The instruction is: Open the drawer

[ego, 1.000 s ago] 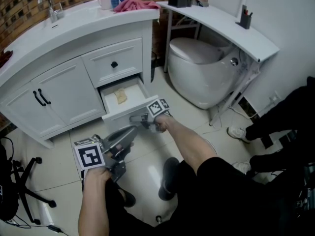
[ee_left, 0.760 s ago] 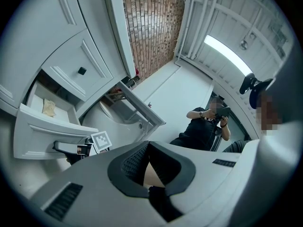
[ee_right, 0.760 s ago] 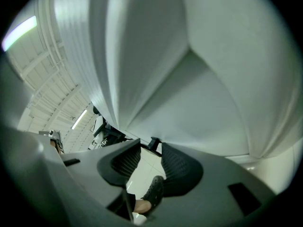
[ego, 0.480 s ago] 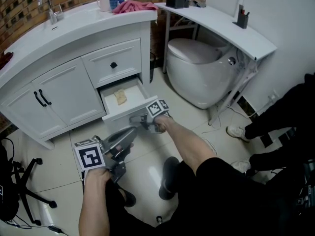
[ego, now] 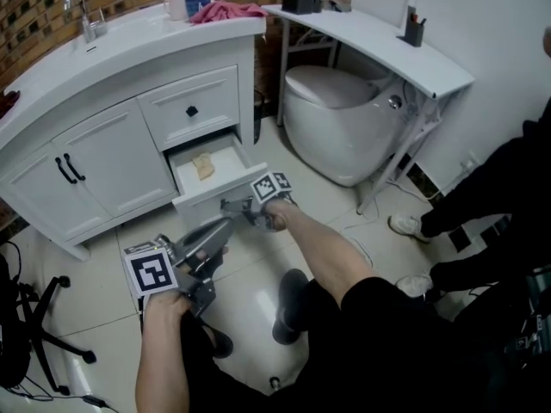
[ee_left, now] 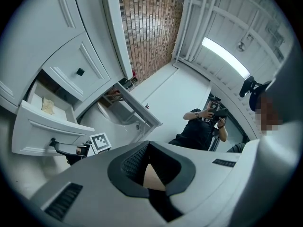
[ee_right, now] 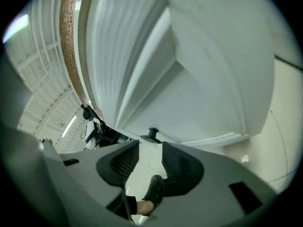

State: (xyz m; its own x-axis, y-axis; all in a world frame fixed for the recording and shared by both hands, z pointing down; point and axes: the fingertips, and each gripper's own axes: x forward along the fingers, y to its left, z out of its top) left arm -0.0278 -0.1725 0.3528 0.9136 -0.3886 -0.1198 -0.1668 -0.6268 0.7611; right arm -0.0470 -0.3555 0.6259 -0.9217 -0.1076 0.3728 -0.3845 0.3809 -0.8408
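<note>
The white vanity's lower drawer (ego: 215,198) stands pulled out, with a beige scrap (ego: 203,165) lying inside. My right gripper (ego: 227,205) is at the drawer front. In the right gripper view its jaws (ee_right: 151,148) are parted and have just been opening. The black knob (ee_right: 152,133) sits just beyond the fingertips, with no pad pressing on it. My left gripper (ego: 222,229) hangs lower, in front of the drawer and off it. Its tips (ee_left: 148,144) meet with nothing between them. The left gripper view also shows the open drawer (ee_left: 45,131) and the right gripper (ee_left: 59,147).
Above the open drawer is a closed drawer (ego: 191,110). Cabinet doors (ego: 95,170) are to its left. A toilet (ego: 344,119) stands at the right under a white shelf (ego: 387,46). A person (ego: 499,196) stands at the far right. A chair base (ego: 43,317) is at the left.
The head view has shifted slightly. The drawer stays out about as far as before, and both grippers keep their places in front of it.
</note>
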